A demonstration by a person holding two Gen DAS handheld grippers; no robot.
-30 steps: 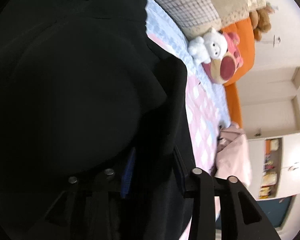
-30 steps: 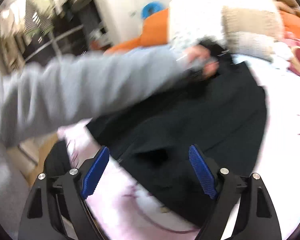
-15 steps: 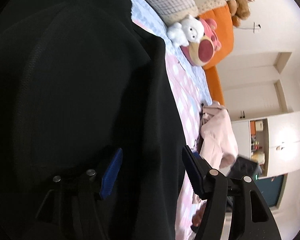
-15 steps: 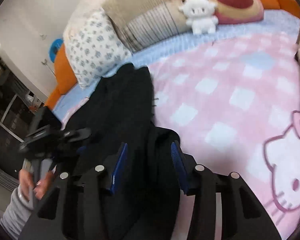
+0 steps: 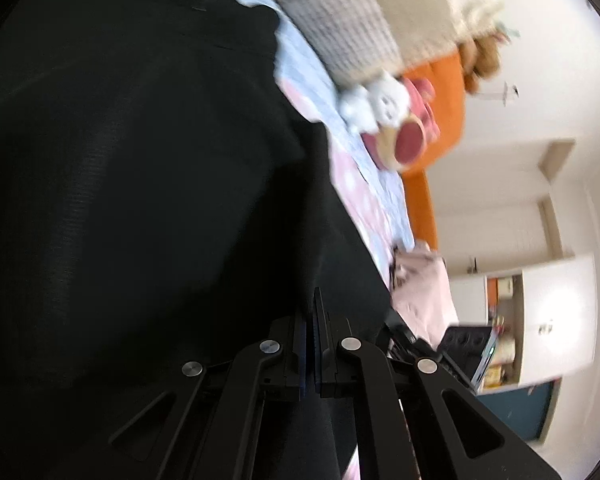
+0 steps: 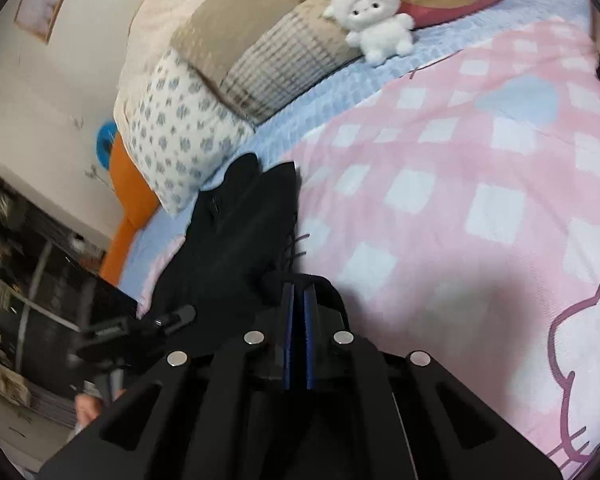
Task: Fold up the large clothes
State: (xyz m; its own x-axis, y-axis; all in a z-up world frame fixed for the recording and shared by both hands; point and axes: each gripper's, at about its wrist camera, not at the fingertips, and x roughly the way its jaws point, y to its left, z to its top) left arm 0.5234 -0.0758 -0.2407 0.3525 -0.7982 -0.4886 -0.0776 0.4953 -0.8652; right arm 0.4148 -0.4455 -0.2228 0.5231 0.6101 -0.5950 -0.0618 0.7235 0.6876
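Observation:
A large black garment (image 5: 140, 200) lies on the bed and fills most of the left wrist view. My left gripper (image 5: 313, 312) is shut on its near edge, the fabric pinched between the blue pads. In the right wrist view the same black garment (image 6: 240, 232) stretches away toward the pillows. My right gripper (image 6: 299, 292) is shut on a bunched edge of it, pads nearly together. The left gripper and the hand holding it (image 6: 140, 328) show at the lower left of the right wrist view.
The bed has a pink checked cover (image 6: 460, 168) with a cat print. Pillows (image 6: 260, 52) and a white plush toy (image 6: 376, 20) sit at the head. A pink garment (image 5: 424, 292) lies at the bed's far side, near a white cabinet (image 5: 548, 320).
Both grippers were open around the black fabric half a second ago and have now closed on it. The left wrist view has tilted slightly.

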